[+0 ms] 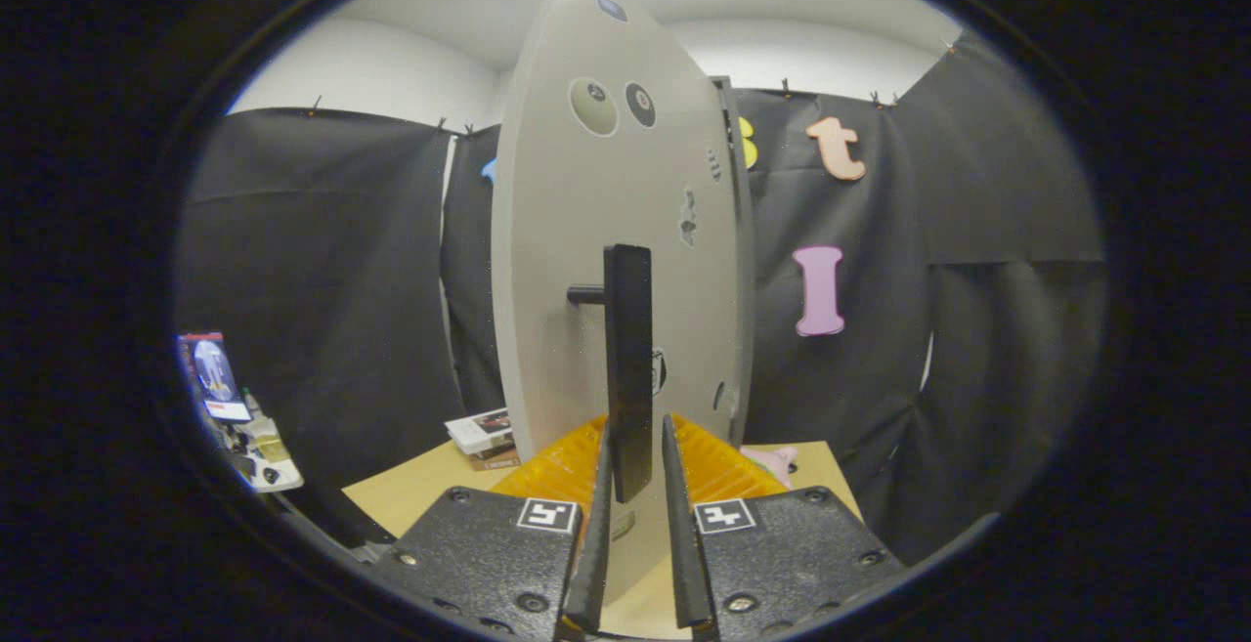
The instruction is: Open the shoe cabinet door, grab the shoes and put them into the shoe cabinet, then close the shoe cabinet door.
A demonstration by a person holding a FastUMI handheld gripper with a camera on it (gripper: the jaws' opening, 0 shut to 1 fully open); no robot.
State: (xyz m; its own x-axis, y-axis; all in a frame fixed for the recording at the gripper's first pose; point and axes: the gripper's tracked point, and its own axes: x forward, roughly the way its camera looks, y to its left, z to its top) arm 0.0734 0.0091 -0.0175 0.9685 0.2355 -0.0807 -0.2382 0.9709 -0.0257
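The shoe cabinet's pale grey door (586,261) stands upright just ahead of me, seen at a slant, with the cabinet's edge (740,261) behind it on the right. A black vertical bar handle (628,349) sticks out from the door on a short stem. My gripper (635,427) has one finger on each side of the handle's lower end and is shut on it. A small pink object (777,461) lies on the table right of the cabinet's base; I cannot tell what it is.
A ribbed yellow-orange tray (723,466) lies at the foot of the door, beyond my fingers. A stack of books (484,435) sits on the wooden table (410,495) to the left. A cluttered shelf (239,417) stands at far left.
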